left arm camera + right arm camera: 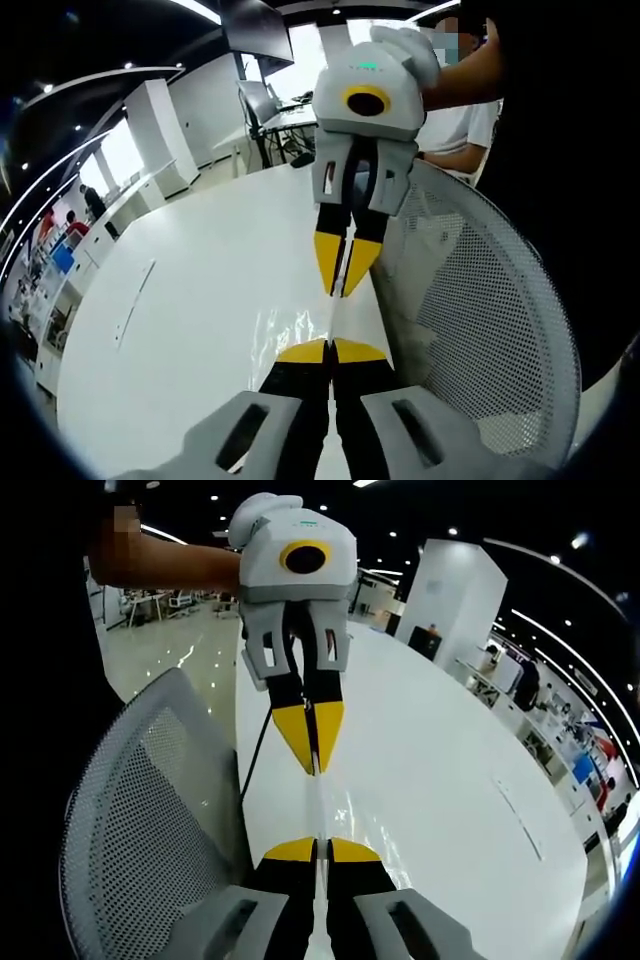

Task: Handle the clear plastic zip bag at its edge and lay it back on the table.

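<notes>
Left gripper (pixel 331 350): mine, jaws pressed together on one end of the bag's edge, yellow tips meeting with the film between them.
Right gripper (pixel 317 848): also clenched, pinching the opposite end of that same edge.
Clear plastic zip bag (pixel 300 335): stretched between my two grippers above the white table (pixel 200 300), near its edge beside the mesh chair (pixel 490 330). In the left gripper view I see its glossy film hanging down toward the tabletop; in the right gripper view it reads only as a thin line edge-on.
Long axis: the held edge runs straight from one gripper to the other, roughly along the table's near edge.
Direction from grippers: the bag's body hangs below the pinched edge, on the table side, not the chair side.
Nearer hand: neither; each holds one end, facing the other.
Contact with table: I cannot tell whether the lower part touches the surface yet.
Next move, as I judge it: lower both ends together, level, so the film settles flat, then let go.
</notes>
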A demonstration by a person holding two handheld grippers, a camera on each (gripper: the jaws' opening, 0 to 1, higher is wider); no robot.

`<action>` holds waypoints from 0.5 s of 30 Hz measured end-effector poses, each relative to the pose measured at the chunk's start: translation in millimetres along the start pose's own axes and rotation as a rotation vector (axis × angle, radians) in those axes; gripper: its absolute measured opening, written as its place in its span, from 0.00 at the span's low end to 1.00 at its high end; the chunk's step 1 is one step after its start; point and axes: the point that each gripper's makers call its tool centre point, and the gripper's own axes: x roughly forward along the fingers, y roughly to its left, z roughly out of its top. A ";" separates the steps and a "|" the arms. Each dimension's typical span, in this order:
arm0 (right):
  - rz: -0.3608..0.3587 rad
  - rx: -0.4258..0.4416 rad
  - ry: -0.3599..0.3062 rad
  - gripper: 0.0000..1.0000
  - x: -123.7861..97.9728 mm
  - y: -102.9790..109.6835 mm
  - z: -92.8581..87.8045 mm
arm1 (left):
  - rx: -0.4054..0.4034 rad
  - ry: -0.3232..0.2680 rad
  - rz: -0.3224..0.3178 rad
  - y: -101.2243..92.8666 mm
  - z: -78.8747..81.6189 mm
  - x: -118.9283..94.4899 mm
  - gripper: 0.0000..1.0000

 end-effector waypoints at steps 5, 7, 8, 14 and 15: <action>0.001 0.000 0.002 0.00 0.3 0.2 -0.2 | -0.001 0.001 0.000 -0.4 -0.3 -0.8 0.00; 0.001 0.000 0.000 0.00 0.2 0.2 0.2 | -0.002 0.001 0.001 -0.6 0.4 -1.4 0.00; 0.001 0.000 0.000 0.00 0.2 0.1 0.3 | -0.002 0.000 0.001 -0.6 0.6 -1.7 0.00; 0.001 0.001 0.000 0.00 0.4 0.6 0.4 | -0.004 0.000 0.001 -1.0 0.0 -3.0 0.00; 0.002 0.000 0.000 0.00 0.4 0.8 0.4 | -0.004 0.000 0.000 -1.3 -0.1 -3.1 0.00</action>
